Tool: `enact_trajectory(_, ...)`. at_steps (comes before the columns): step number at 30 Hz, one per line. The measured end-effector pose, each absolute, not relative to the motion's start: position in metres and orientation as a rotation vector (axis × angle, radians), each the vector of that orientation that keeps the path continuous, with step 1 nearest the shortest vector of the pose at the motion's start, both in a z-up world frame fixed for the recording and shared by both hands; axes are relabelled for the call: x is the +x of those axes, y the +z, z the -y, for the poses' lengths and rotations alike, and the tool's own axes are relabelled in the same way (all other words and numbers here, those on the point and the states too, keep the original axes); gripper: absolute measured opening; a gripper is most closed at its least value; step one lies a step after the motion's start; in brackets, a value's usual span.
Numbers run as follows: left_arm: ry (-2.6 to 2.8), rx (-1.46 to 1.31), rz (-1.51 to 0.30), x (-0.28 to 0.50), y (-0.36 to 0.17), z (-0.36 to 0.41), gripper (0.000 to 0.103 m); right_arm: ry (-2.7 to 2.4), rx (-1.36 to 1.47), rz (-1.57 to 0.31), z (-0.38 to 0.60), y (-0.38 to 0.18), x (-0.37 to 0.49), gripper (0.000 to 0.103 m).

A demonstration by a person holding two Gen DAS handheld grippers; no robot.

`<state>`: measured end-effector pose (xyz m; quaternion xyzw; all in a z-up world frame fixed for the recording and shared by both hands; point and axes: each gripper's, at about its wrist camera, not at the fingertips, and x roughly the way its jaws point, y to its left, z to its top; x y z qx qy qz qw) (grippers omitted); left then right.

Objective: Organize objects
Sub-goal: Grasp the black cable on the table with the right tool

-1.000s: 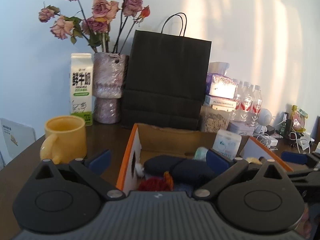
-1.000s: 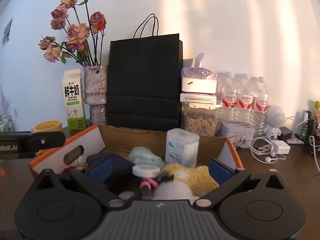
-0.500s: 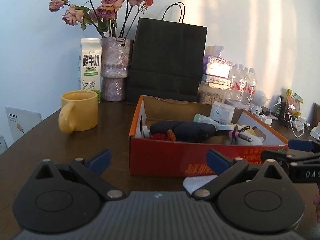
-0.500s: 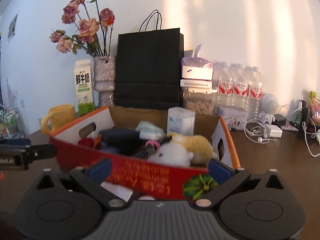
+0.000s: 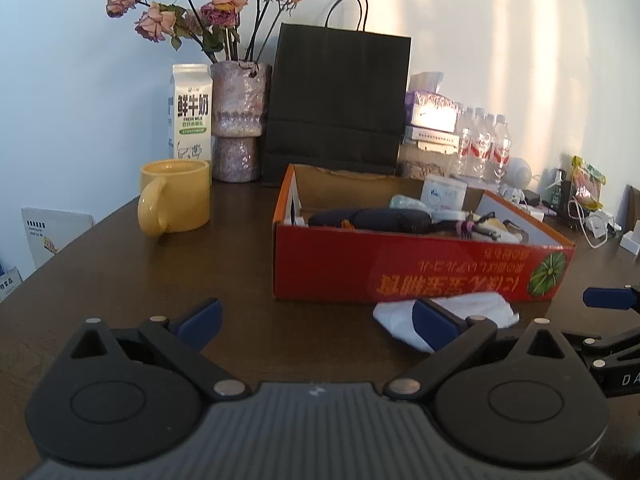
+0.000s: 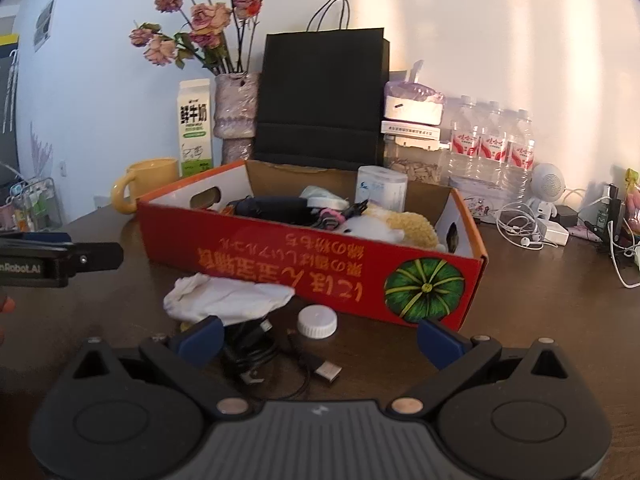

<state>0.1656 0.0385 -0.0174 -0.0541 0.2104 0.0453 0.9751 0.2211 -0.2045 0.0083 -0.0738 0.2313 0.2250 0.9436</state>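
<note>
Here, in the left wrist view, the left tongs hover wide open and empty, low over the tabletop, near the red box. In the right wrist view, the right tongs are also spread, empty, above a black cable, with a white cloth and white cap just beside the box.

Bare table lies open at 9 to 11 o'clock of the left gripper, up to the mug. The red box blocks 12 to 2 o'clock. Ahead of the right gripper, a cloth, cap and cable crowd the strip before the box.
</note>
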Motion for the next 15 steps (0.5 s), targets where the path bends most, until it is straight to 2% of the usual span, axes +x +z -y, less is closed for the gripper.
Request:
enact_trajectory(12, 0.069, -0.135, -0.437, 0.162, -0.020, -0.040, 0.103, 0.516, -0.190, -0.487, 0.196, 0.005, 0.214, 0.103)
enact_trajectory(15, 0.063, -0.148, -0.435, 0.161, -0.020, -0.041, 0.103, 0.576, -0.211, -0.499, 0.188, 0.004, 0.211, 0.095)
